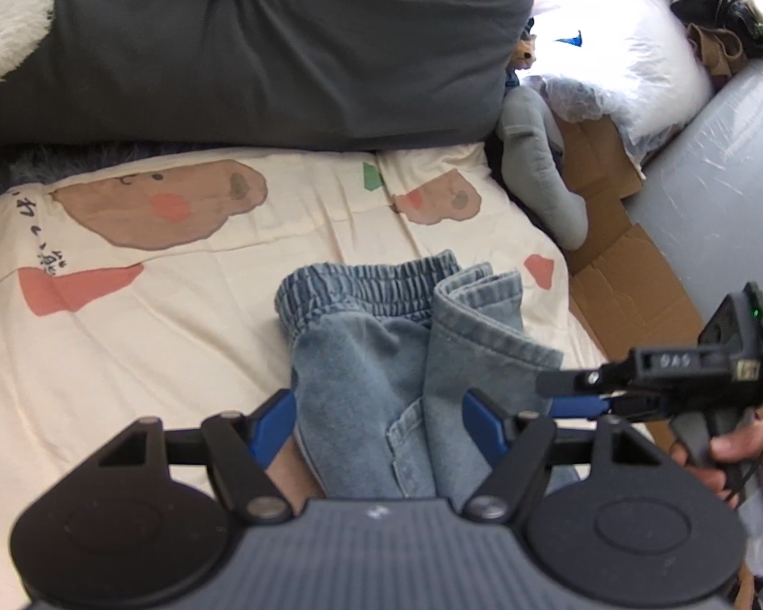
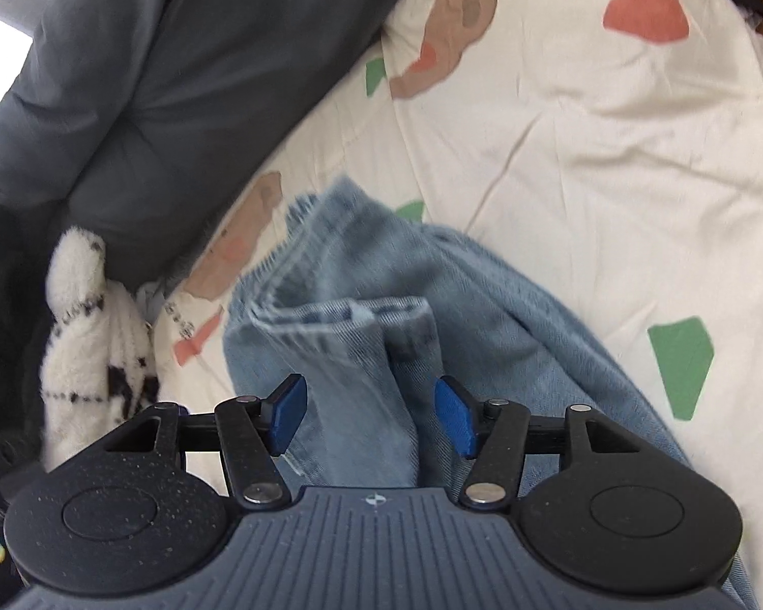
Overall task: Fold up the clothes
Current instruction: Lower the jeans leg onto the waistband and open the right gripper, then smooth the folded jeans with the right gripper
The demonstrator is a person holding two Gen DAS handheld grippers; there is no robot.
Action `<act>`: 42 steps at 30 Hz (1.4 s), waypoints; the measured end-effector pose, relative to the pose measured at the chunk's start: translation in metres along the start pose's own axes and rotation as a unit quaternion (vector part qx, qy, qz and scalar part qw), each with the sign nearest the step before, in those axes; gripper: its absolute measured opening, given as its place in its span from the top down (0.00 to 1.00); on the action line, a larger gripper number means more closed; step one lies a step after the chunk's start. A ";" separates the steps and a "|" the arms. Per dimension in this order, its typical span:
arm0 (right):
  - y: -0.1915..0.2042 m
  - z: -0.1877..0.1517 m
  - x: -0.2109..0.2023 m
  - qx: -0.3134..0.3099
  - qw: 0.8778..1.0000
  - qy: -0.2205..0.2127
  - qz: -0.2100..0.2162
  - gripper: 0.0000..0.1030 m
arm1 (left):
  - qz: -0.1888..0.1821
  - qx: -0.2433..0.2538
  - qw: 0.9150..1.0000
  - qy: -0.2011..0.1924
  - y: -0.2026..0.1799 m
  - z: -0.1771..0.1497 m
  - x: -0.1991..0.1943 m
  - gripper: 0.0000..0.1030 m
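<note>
The light-blue jeans (image 1: 381, 356) lie doubled over on the printed bedsheet (image 1: 152, 356), hems at one o'clock from the elastic waistband, so folding looks well along, while both left gripper (image 1: 379, 419) and right gripper (image 2: 371, 414) straddle denim with jaws spread.

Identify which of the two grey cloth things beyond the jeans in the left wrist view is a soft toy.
The small light-grey one hanging off the bed's right edge: it has limb-like padded parts, whereas the big dark-grey one is a plain broad cushion.
</note>
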State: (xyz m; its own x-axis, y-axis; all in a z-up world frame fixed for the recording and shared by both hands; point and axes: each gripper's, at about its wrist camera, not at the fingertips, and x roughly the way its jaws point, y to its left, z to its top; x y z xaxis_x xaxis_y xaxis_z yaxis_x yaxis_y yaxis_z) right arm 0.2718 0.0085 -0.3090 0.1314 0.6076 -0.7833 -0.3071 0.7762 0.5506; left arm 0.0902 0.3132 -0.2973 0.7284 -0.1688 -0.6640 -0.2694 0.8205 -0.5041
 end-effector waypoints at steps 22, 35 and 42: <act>0.018 -0.022 0.002 -0.018 0.996 -0.011 0.085 0.60 | 0.000 -0.011 1.000 -0.003 0.005 -0.001 -0.009 0.28; 0.075 -0.034 0.021 -0.045 0.991 0.003 0.128 0.60 | 0.004 -0.042 0.999 -0.032 0.025 0.001 -0.023 0.28; 0.068 -0.013 0.007 -0.085 0.994 -0.034 0.065 0.60 | -0.006 -0.056 0.998 -0.027 0.031 -0.004 -0.013 0.32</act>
State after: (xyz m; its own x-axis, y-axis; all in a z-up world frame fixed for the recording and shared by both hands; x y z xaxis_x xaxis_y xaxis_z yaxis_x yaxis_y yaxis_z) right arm 0.2399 0.0631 -0.2807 0.1415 0.7153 -0.6844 -0.4803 0.6541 0.5843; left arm 0.0701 0.3383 -0.3062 0.7645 -0.1467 -0.6278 -0.3259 0.7523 -0.5726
